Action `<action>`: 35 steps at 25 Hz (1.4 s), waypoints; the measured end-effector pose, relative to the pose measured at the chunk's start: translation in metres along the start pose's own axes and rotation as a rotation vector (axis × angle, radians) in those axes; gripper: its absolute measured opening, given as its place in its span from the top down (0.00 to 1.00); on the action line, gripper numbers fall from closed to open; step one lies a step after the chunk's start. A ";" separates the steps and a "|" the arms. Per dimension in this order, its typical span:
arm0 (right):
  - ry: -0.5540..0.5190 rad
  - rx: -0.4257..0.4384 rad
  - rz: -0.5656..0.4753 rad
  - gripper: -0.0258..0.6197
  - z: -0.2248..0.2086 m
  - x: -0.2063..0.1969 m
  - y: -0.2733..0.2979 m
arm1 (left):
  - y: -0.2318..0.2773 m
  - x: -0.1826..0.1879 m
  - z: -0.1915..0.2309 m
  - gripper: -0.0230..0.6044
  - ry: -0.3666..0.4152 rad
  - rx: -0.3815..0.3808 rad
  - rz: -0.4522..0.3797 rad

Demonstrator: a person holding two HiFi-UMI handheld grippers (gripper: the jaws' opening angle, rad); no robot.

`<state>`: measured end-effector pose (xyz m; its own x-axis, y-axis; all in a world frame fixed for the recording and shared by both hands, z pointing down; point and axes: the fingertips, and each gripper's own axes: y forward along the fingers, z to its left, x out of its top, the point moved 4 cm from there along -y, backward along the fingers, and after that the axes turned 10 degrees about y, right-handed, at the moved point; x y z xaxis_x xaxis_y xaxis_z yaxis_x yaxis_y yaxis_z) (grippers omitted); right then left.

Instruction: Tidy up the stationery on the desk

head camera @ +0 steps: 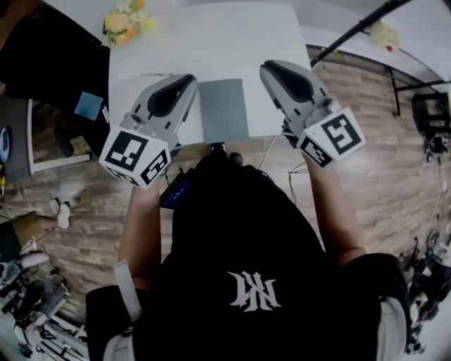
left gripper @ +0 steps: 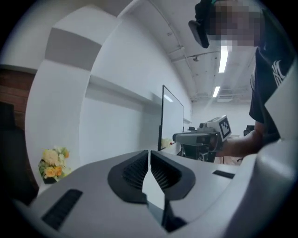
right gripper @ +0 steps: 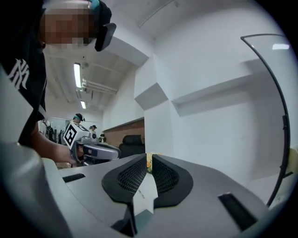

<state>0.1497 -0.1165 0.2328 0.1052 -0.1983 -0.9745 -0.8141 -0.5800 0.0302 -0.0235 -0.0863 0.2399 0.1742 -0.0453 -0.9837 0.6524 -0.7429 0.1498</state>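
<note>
In the head view both grippers are held up in front of the person, over the near edge of a white desk (head camera: 176, 49). My left gripper (head camera: 184, 79) points toward the desk's left half, its jaws closed together with nothing between them. My right gripper (head camera: 271, 67) points toward the right half, also shut and empty. A flat grey rectangular pad (head camera: 223, 109) lies on the desk between the two grippers. In the left gripper view the left gripper (left gripper: 149, 153) shows its dark ribbed pads meeting. The right gripper (right gripper: 149, 157) looks the same in its own view.
A bunch of yellow and white flowers (head camera: 127, 20) stands at the desk's far left corner. A small blue object (head camera: 89, 106) sits left of the desk beside a dark chair. A black pole (head camera: 366, 27) crosses at the upper right. Wood-look flooring surrounds the desk.
</note>
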 end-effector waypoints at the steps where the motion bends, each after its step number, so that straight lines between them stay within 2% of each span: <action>1: -0.005 0.015 -0.021 0.87 0.005 0.004 -0.006 | -0.008 0.009 0.003 0.94 0.020 0.028 -0.025; 4: -0.021 0.045 -0.102 0.87 0.017 0.020 -0.025 | -0.028 0.021 0.012 0.96 0.034 0.085 -0.068; 6: -0.031 0.050 -0.131 0.87 0.019 0.026 -0.031 | -0.036 0.016 0.015 0.96 0.020 0.089 -0.054; 11: -0.033 0.077 -0.124 0.87 0.022 0.021 -0.035 | -0.046 0.001 0.004 0.96 0.010 0.055 0.023; 20: -0.054 0.100 -0.118 0.87 0.025 0.016 -0.030 | -0.059 -0.008 0.006 0.96 0.002 0.071 0.051; 25: -0.067 0.104 -0.045 0.87 0.027 -0.001 -0.015 | -0.069 -0.025 0.021 0.96 -0.029 0.106 0.057; 28: -0.067 0.131 0.009 0.87 0.026 -0.007 -0.010 | -0.068 -0.027 0.021 0.96 -0.013 0.126 0.074; 31: -0.059 0.193 0.063 0.87 0.030 -0.008 0.007 | -0.069 -0.031 0.019 0.96 -0.031 0.141 0.091; 35: -0.070 0.273 0.092 0.87 0.052 -0.011 0.066 | -0.085 -0.044 0.045 0.96 -0.084 0.153 0.086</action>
<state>0.0653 -0.1121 0.2337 -0.0083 -0.1802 -0.9836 -0.9430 -0.3259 0.0677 -0.1197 -0.0508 0.2661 0.1585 -0.1641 -0.9736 0.5165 -0.8266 0.2234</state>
